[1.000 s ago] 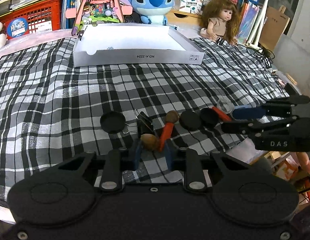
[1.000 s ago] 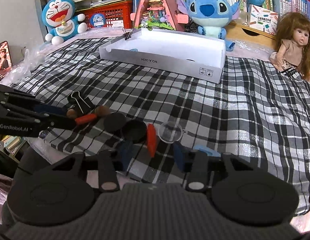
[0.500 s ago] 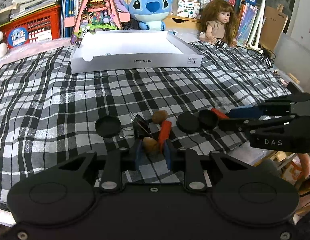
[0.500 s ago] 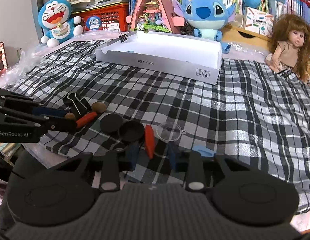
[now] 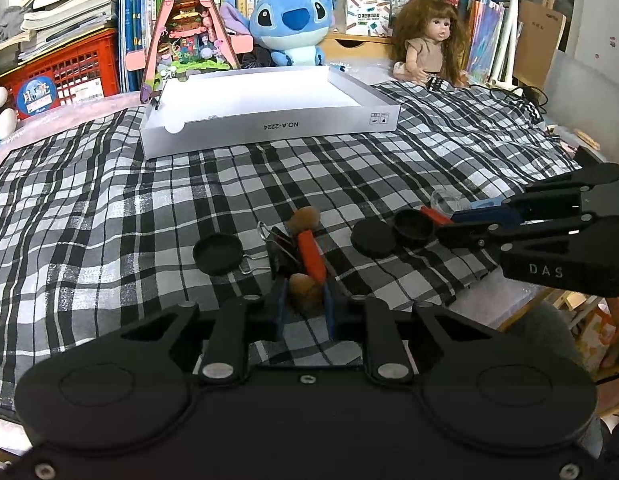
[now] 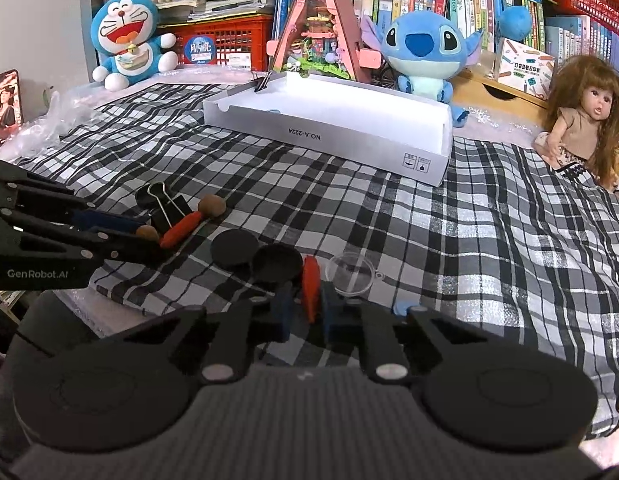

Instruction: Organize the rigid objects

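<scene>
My left gripper [image 5: 304, 308] is shut on the near wooden ball end of a red-handled dumbbell-shaped toy [image 5: 309, 254], seen also in the right wrist view [image 6: 181, 229]. My right gripper [image 6: 305, 308] is closed around a small red stick [image 6: 310, 282], which shows in the left wrist view [image 5: 435, 215] too. A white shallow box [image 5: 269, 120] stands at the far side of the checkered cloth. Black round lids [image 5: 217, 254] [image 5: 373, 237] [image 5: 413, 226], a black binder clip [image 5: 283, 246] and a clear dish [image 6: 350, 274] lie near the front edge.
Stitch plush [image 5: 291, 20], a doll [image 5: 427, 40], a pink triangular toy house [image 5: 187, 36], a red crate [image 5: 65, 76] and books stand behind the box. A Doraemon plush [image 6: 127, 42] sits far left. A light blue piece [image 6: 403, 307] lies by my right fingers.
Both grippers have closed in: the left onto the wooden ball end of the toy, the right onto the red stick. Both cameras have dropped slightly toward the cloth.
</scene>
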`<act>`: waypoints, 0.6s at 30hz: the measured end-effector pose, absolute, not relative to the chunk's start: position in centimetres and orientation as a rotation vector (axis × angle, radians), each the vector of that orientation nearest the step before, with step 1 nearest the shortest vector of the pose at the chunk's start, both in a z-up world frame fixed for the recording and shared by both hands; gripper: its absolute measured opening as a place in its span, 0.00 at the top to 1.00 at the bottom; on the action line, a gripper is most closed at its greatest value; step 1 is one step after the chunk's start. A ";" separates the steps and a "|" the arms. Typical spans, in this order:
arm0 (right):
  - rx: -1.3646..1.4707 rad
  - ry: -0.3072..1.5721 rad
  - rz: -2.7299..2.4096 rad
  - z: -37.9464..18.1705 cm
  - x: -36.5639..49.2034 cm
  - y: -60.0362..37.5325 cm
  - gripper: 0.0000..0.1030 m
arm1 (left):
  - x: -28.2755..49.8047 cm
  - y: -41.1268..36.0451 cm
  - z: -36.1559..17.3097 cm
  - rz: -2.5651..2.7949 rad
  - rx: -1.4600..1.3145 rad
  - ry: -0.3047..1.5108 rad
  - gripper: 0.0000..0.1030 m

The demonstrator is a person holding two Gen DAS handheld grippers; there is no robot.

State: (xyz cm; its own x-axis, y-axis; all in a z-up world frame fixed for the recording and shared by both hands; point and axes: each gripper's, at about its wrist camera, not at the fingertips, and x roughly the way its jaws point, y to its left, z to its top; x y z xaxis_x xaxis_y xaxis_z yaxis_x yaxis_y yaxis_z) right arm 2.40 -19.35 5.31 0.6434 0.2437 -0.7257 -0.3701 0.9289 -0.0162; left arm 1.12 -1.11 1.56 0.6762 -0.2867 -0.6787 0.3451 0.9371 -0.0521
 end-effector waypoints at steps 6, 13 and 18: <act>-0.152 0.813 0.334 5.2 2.4 -20.0 0.81 | 0.8 -0.4 1.5 -0.343 0.078 0.752 0.81; -0.145 0.811 0.327 5.3 2.6 -20.3 0.79 | 0.9 -0.4 1.6 -0.335 0.069 0.749 0.81; -0.168 0.809 0.319 5.2 2.8 -19.9 0.67 | 1.1 -0.3 1.5 -0.323 0.069 0.750 0.81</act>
State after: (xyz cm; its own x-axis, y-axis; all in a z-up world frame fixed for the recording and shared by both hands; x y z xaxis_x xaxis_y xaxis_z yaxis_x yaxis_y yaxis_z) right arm 2.76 -19.93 5.21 0.6463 0.2154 -0.7320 -0.3424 0.9392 -0.0259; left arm 1.06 -0.28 1.53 0.6846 -0.2637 -0.6795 0.3128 0.9483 -0.0530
